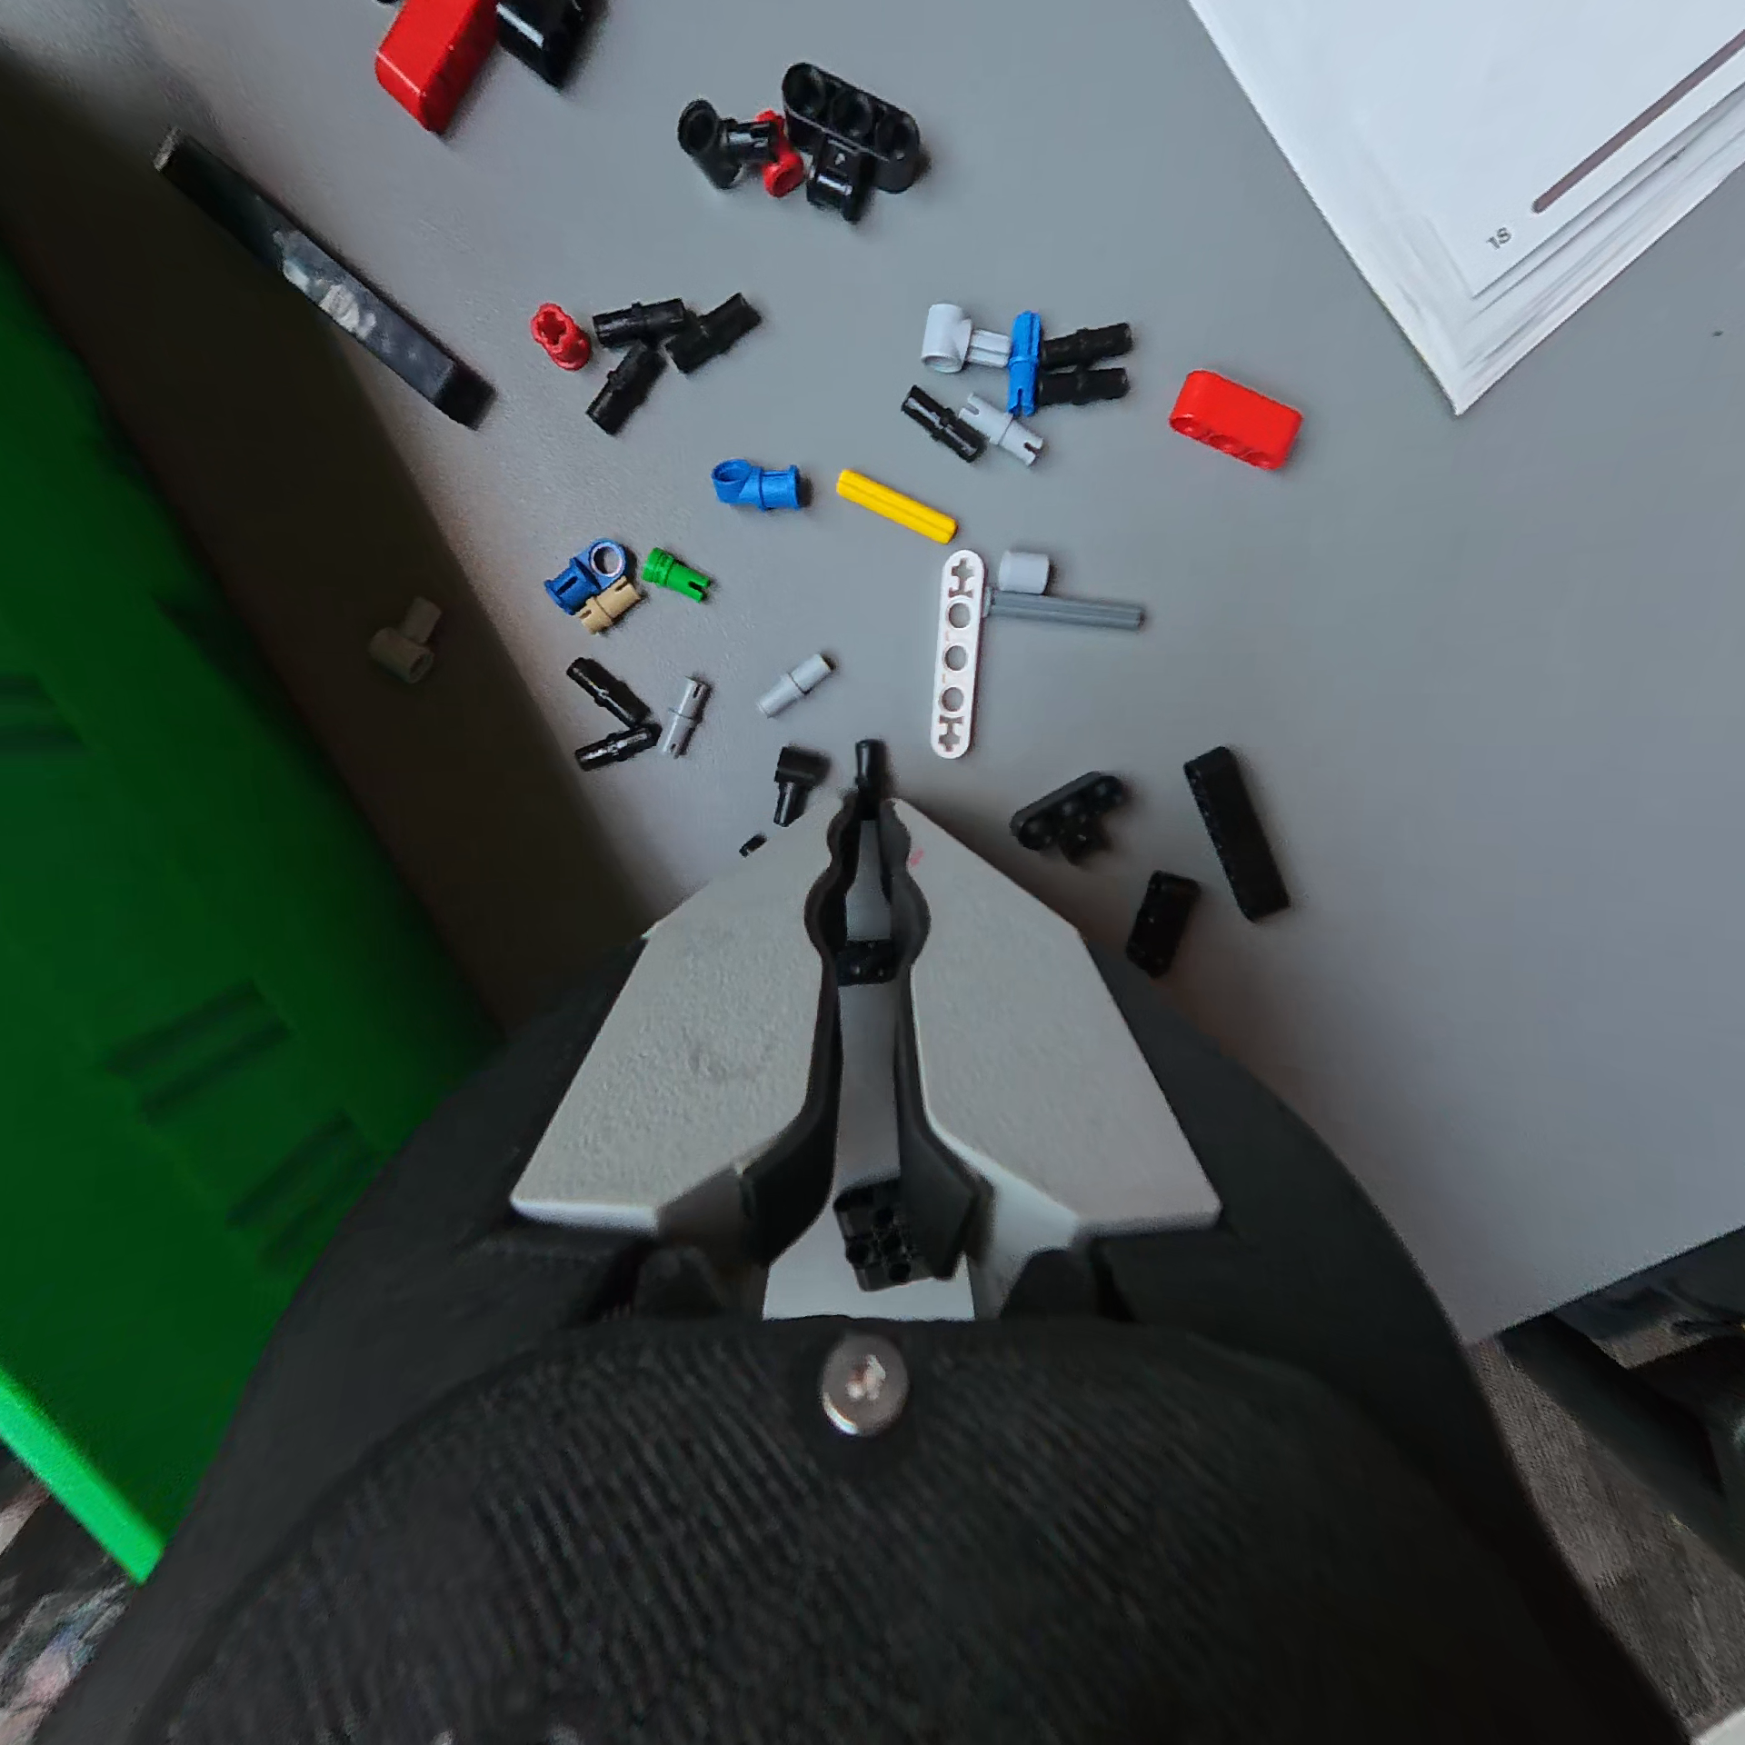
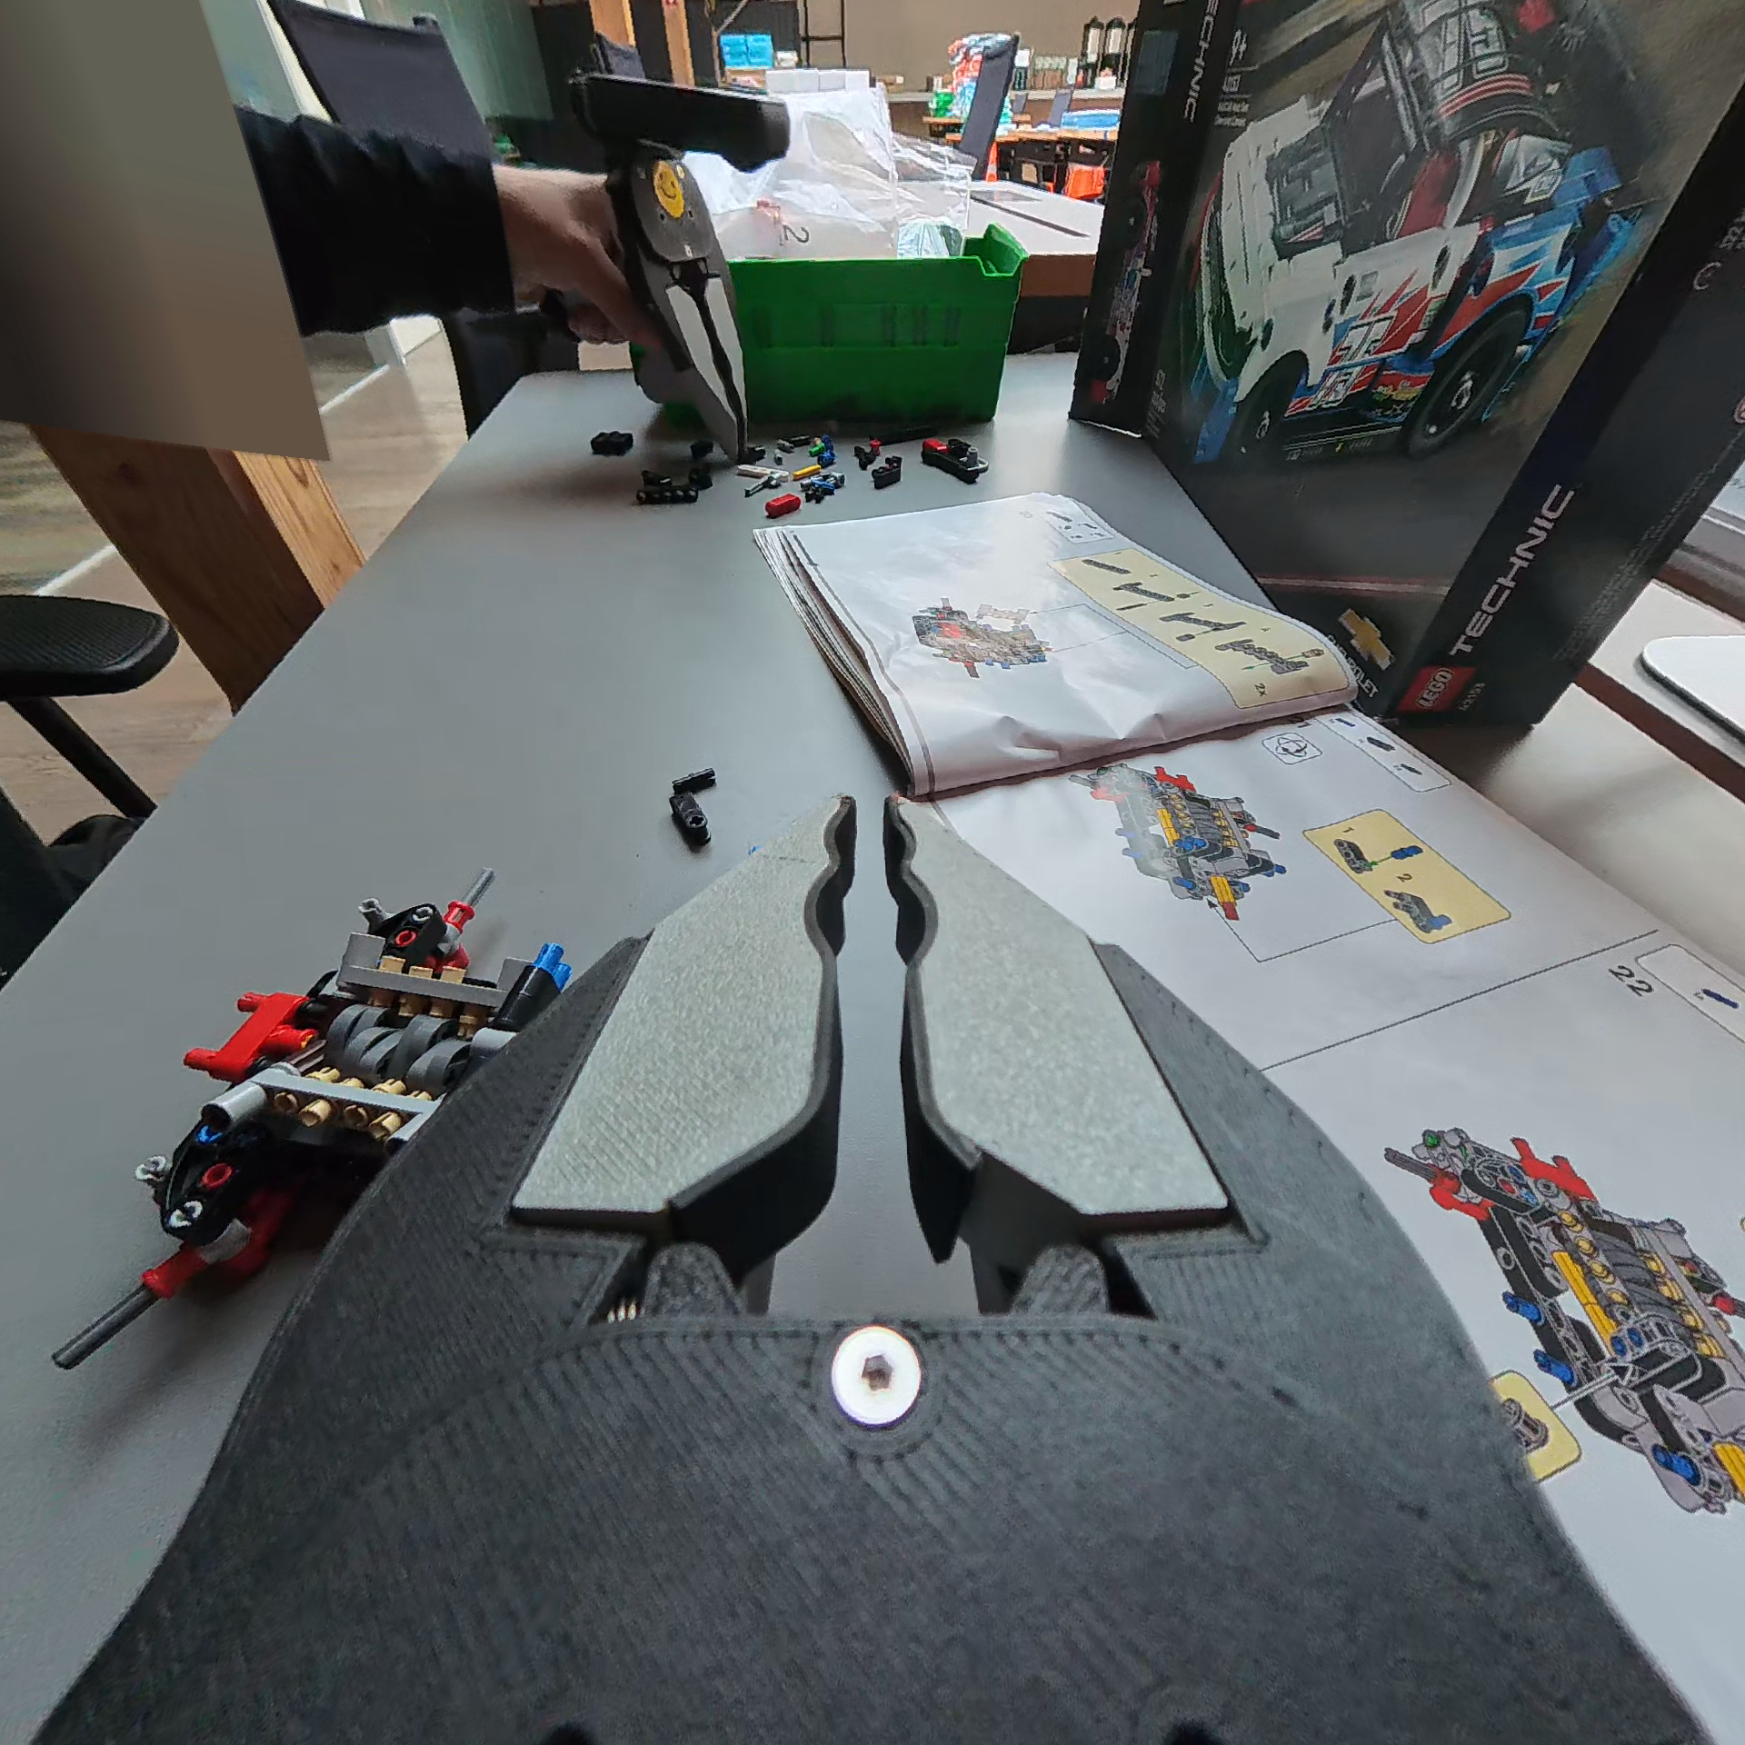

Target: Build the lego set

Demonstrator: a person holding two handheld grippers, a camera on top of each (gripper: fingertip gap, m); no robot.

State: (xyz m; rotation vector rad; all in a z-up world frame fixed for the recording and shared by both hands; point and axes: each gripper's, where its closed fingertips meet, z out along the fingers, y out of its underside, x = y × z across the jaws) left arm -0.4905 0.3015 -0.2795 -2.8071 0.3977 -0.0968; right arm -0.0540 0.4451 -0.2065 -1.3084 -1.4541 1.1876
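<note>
Two grippers: left gripper [image 1: 869, 803] pinches a black pin [image 1: 869, 767] among loose pieces by the table's [image 1: 1416, 661] far edge; right gripper [image 2: 869, 821] slightly parted, empty, beside the half-built model [image 2: 359, 1048].

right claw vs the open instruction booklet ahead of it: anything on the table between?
Nothing: in the right wrist view the right claw hangs at the booklet's near edge. The two small black pins lie just left on bare table.

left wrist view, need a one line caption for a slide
Left gripper shut on a small black pin amid loose lego pieces on the grey table.
</note>
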